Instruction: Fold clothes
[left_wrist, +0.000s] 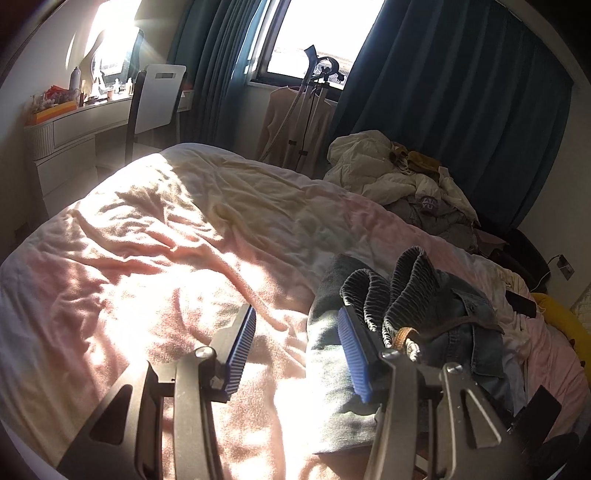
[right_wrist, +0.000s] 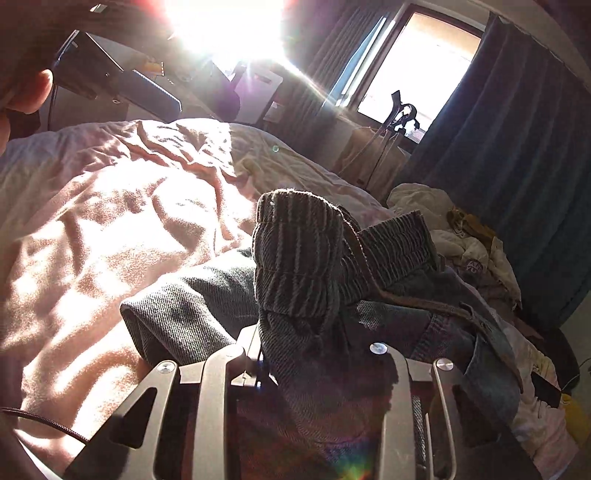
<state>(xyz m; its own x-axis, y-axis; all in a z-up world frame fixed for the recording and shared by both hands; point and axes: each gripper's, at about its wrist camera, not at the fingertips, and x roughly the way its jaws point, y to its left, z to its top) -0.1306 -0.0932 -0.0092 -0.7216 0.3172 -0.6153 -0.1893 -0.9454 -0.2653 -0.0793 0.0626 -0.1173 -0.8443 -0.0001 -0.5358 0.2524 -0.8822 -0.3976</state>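
A dark grey denim garment with a ribbed waistband (left_wrist: 391, 295) lies bunched on the pink bedspread (left_wrist: 155, 258). My left gripper (left_wrist: 299, 347) is open, its blue pads (left_wrist: 242, 350) apart; the right pad touches the garment's left edge, with bedspread between the fingers. In the right wrist view my right gripper (right_wrist: 317, 354) is shut on the garment (right_wrist: 299, 258), whose ribbed waistband rises bunched above the jaws and hides the fingertips. The denim spreads left and right over the bedspread (right_wrist: 92, 240).
A pile of cream and grey clothes (left_wrist: 410, 184) lies at the bed's far right. A white dresser and chair (left_wrist: 155, 99) stand far left, a garment steamer (left_wrist: 314, 110) by the window, blue curtains (left_wrist: 461, 92) behind. A yellow item (left_wrist: 569, 321) sits at the right edge.
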